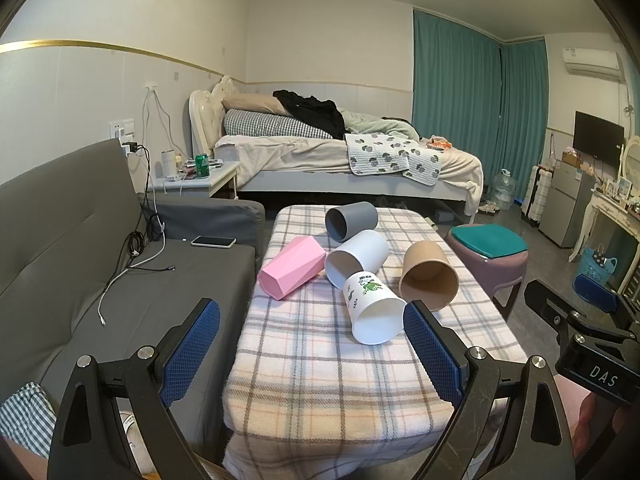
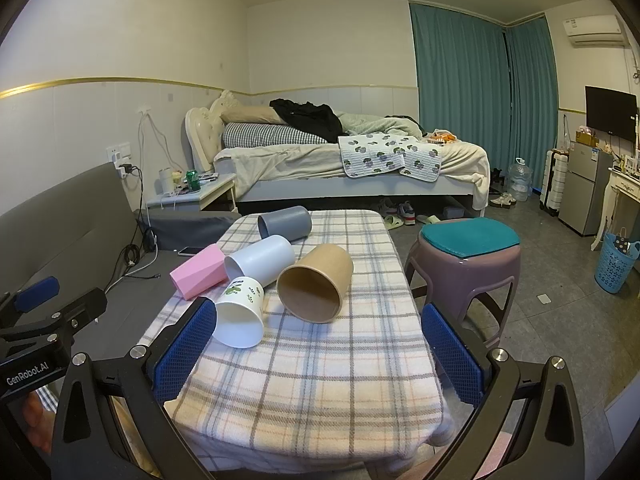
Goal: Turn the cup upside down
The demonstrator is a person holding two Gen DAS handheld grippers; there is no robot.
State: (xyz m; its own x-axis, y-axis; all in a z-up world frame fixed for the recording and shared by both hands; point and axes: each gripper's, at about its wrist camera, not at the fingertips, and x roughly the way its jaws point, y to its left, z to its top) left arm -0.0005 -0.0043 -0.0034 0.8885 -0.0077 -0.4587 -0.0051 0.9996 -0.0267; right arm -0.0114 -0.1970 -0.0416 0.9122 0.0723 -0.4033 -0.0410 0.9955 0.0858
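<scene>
We see five cups lying on their sides mid-table: pink cup [image 1: 291,267], grey cup [image 1: 351,220], white cup [image 1: 357,258], printed cup [image 1: 374,307], brown cup [image 1: 429,275]. The near checked cloth [image 1: 328,380] is bare. Left gripper [image 1: 312,354] and right gripper [image 2: 318,354] hover wide apart at the near edge, holding nothing.

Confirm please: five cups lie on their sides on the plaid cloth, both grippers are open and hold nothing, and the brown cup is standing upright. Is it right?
Not quite. The brown paper cup is not upright: the right wrist view shows it on its side, mouth toward the camera, like the other four. The rest holds: five cups lie on the plaid cloth, and the left gripper and right gripper have open jaws, holding nothing.
</scene>
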